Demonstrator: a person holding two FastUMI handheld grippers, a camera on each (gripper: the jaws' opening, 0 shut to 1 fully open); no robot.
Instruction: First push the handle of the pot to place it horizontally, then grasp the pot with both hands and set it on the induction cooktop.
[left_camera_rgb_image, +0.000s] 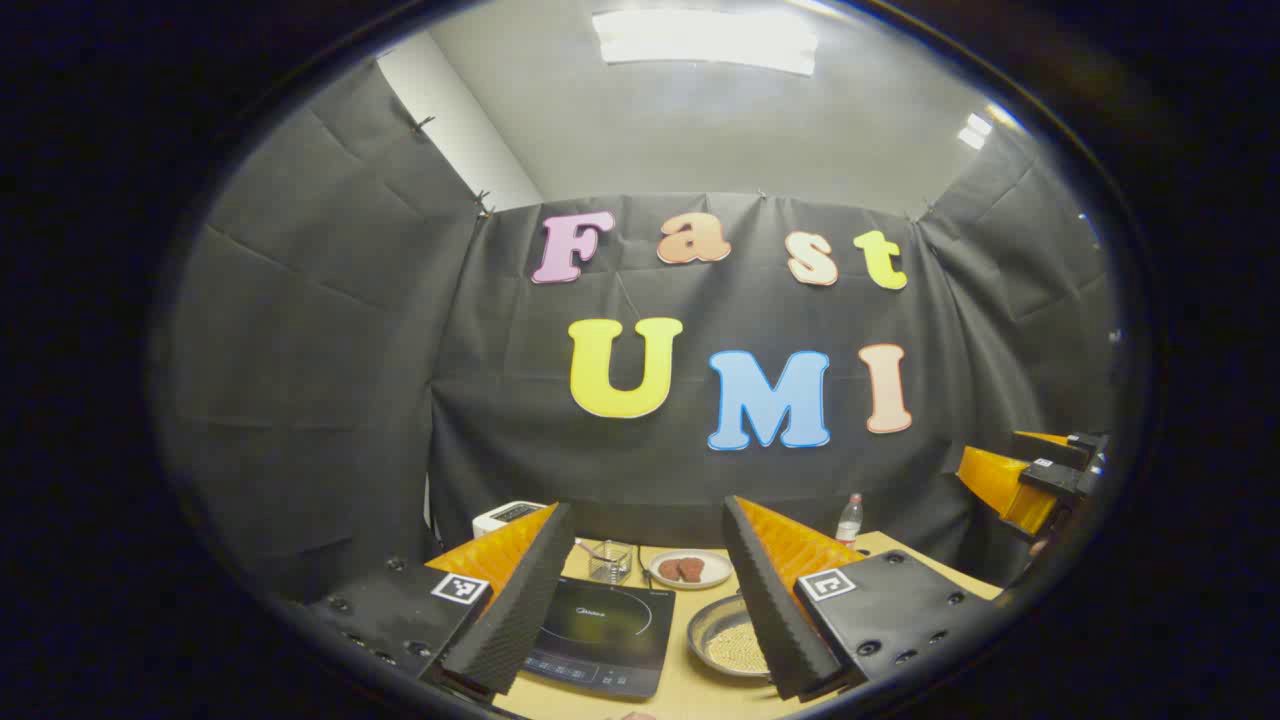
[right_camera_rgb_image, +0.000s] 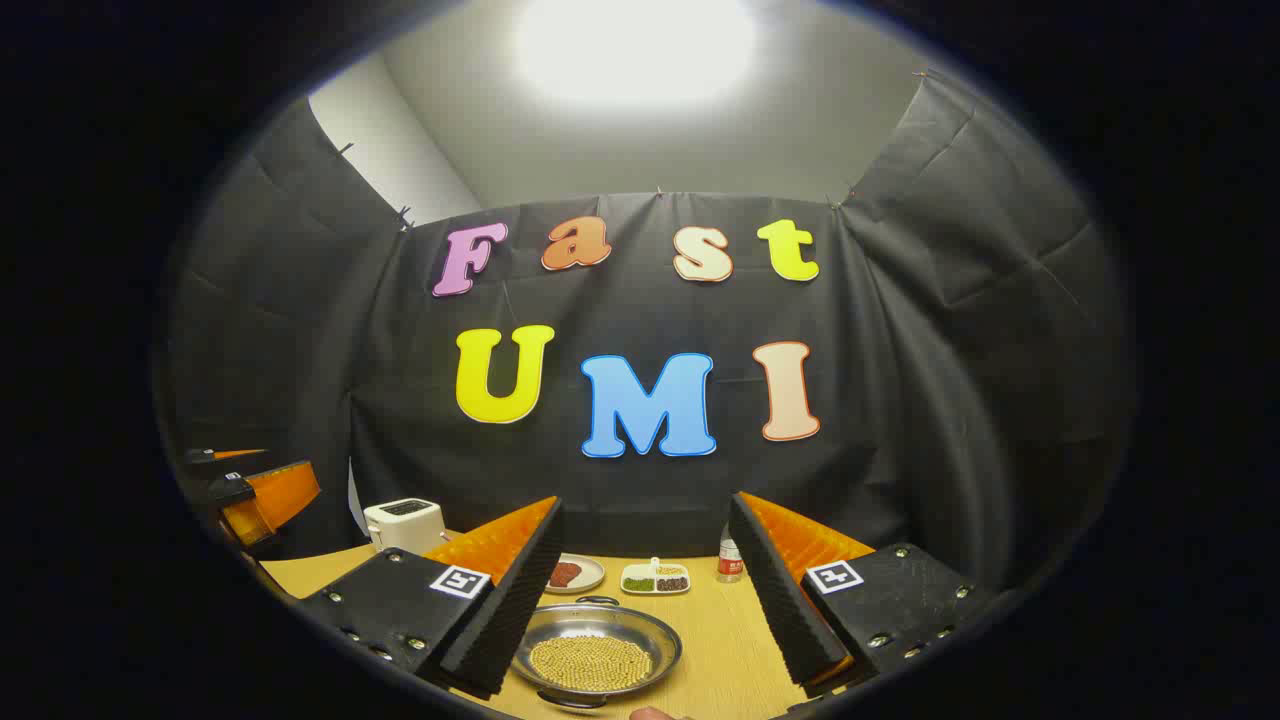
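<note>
The pot (right_camera_rgb_image: 595, 655) is a shallow metal pan holding yellow beans, with one loop handle (right_camera_rgb_image: 597, 601) on its far rim and another at its near rim. It sits on the wooden table just ahead of my right gripper (right_camera_rgb_image: 648, 505), which is open and raised above it. In the left gripper view the pot (left_camera_rgb_image: 728, 642) lies right of the black induction cooktop (left_camera_rgb_image: 605, 632), partly hidden behind a finger. My left gripper (left_camera_rgb_image: 646, 520) is open and empty, hovering above the cooktop's near side. The right gripper (left_camera_rgb_image: 1030, 480) appears far right, and the left gripper (right_camera_rgb_image: 260, 495) far left.
A plate with brown pieces (left_camera_rgb_image: 690, 568), a small glass container (left_camera_rgb_image: 610, 560), a white toaster (right_camera_rgb_image: 403, 523), a divided dish of beans (right_camera_rgb_image: 655, 578) and a small bottle (right_camera_rgb_image: 730, 560) stand along the back of the table (right_camera_rgb_image: 720, 640). Black cloth walls close in the booth.
</note>
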